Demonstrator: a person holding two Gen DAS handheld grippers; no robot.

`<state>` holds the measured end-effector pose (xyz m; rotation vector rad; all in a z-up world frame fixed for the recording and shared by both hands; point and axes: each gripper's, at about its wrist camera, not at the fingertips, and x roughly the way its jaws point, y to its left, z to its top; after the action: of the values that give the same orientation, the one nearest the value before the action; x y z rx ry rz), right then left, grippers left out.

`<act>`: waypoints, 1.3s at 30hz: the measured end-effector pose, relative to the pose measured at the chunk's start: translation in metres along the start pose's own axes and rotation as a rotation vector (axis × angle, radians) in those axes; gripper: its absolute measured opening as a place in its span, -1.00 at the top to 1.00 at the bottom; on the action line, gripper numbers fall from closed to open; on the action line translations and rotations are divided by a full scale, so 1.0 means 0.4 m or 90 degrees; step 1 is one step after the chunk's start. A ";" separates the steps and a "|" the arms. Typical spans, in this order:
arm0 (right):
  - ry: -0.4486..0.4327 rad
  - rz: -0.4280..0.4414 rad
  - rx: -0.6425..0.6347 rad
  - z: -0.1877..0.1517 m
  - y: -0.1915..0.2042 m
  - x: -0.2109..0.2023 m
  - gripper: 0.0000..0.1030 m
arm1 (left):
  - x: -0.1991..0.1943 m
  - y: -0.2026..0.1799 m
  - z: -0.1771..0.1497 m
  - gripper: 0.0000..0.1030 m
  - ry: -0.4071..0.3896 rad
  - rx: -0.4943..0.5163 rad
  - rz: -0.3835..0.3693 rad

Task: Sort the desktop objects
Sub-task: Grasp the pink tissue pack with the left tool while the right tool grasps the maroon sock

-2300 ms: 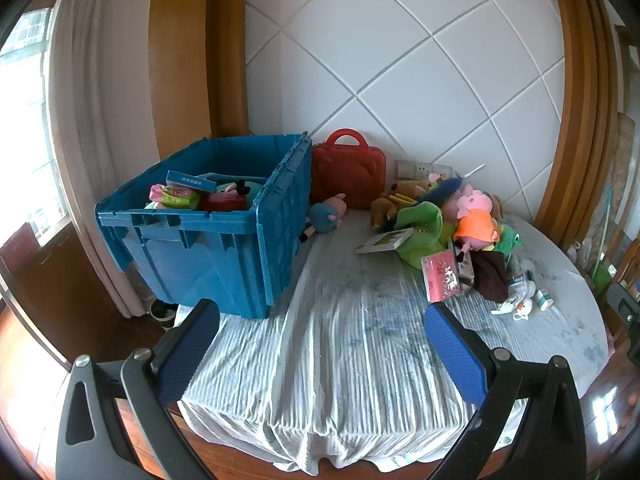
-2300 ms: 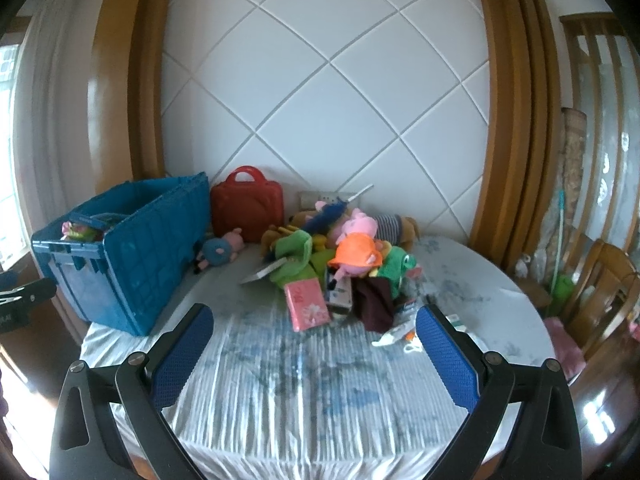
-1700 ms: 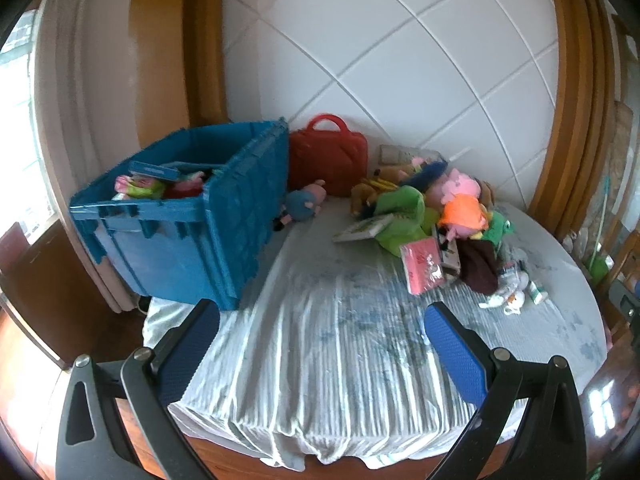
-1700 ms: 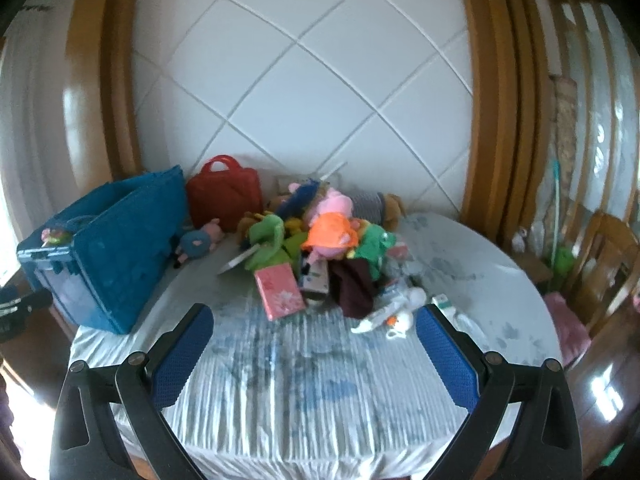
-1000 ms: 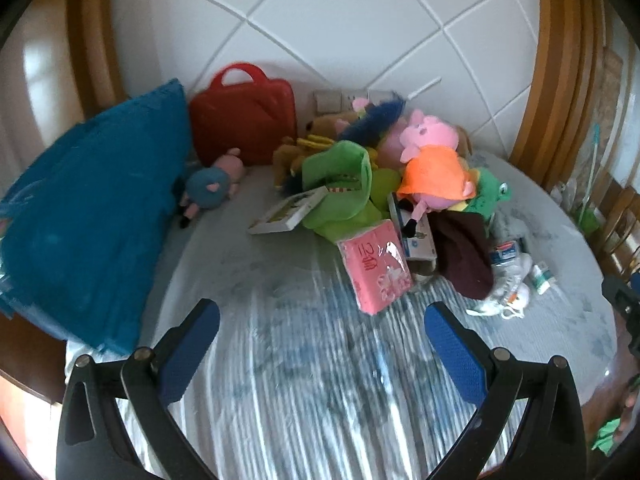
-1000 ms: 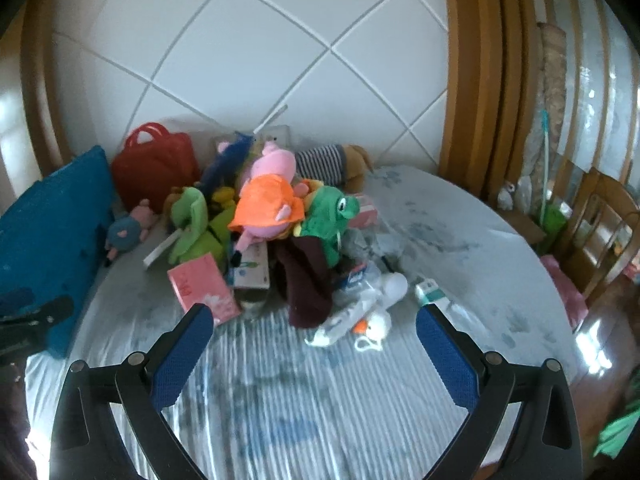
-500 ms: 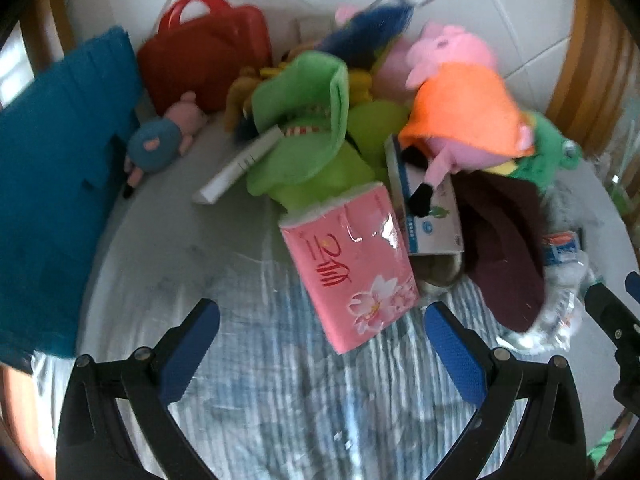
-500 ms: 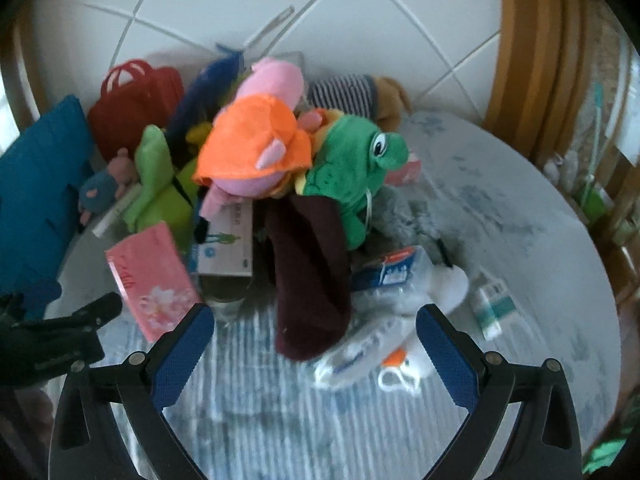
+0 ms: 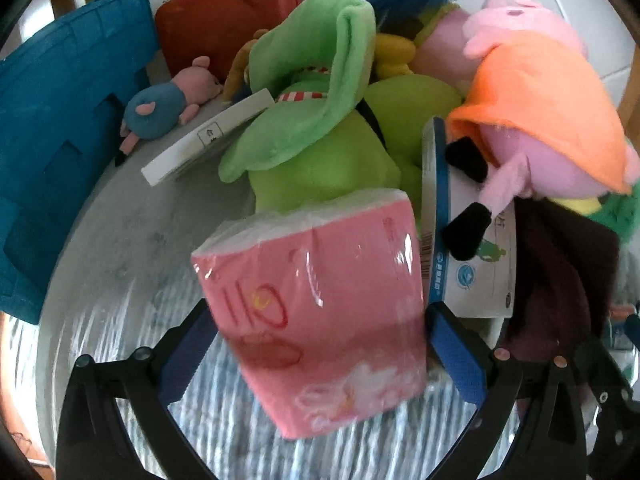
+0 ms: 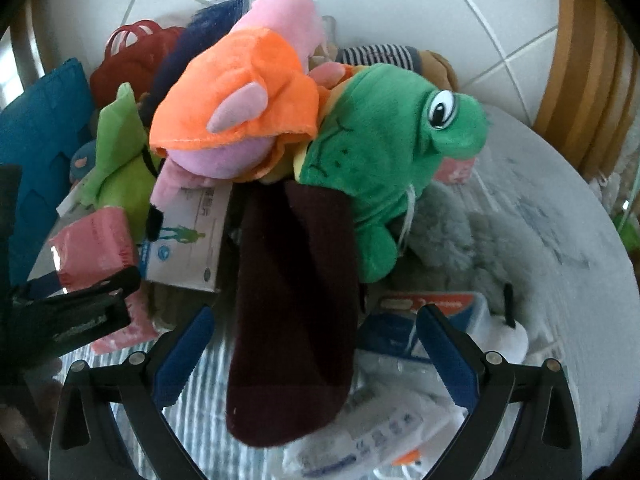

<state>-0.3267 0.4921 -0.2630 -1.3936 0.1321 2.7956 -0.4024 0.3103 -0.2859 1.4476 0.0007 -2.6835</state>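
My left gripper (image 9: pixel 320 356) is open with its blue pads on either side of a pink tissue pack (image 9: pixel 320 300), which leans against the toy pile; the pack also shows in the right wrist view (image 10: pixel 96 240). My right gripper (image 10: pixel 312 356) is open around the lower end of a dark maroon cloth (image 10: pixel 292 300) that hangs from the pile. Above it lie a green frog plush (image 10: pixel 380 152) and a pink pig plush in an orange dress (image 10: pixel 240 104). The left gripper's black body (image 10: pixel 68 320) shows at the left of the right wrist view.
A blue crate (image 9: pixel 52 140) stands at the left, a red case (image 9: pixel 224 12) behind it. A white box (image 9: pixel 472 264), a green plush (image 9: pixel 320 112) and a small blue pig plush (image 9: pixel 160 108) lie in the pile. Clear plastic packs (image 10: pixel 380 432) lie on the striped cloth.
Both grippers have moved forward and down into the pile. The left one now has the pink tissue pack between its fingers, the right one the maroon cloth. Both stay open.
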 end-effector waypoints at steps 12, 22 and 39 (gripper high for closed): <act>0.030 -0.022 -0.026 -0.025 0.050 0.083 -0.60 | 0.023 0.056 -0.006 -1.00 -0.006 -0.010 -0.002; 0.012 -0.018 -0.038 0.012 0.066 0.083 -0.34 | 0.032 0.109 -0.014 -0.79 0.013 -0.022 -0.005; 0.049 -0.014 -0.021 -0.008 0.068 0.168 -0.16 | -0.002 0.142 -0.081 -0.59 0.042 0.004 -0.020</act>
<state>-0.3661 0.4629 -0.3168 -1.5010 0.0712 2.7398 -0.3704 0.2554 -0.3005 1.5511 0.0189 -2.6608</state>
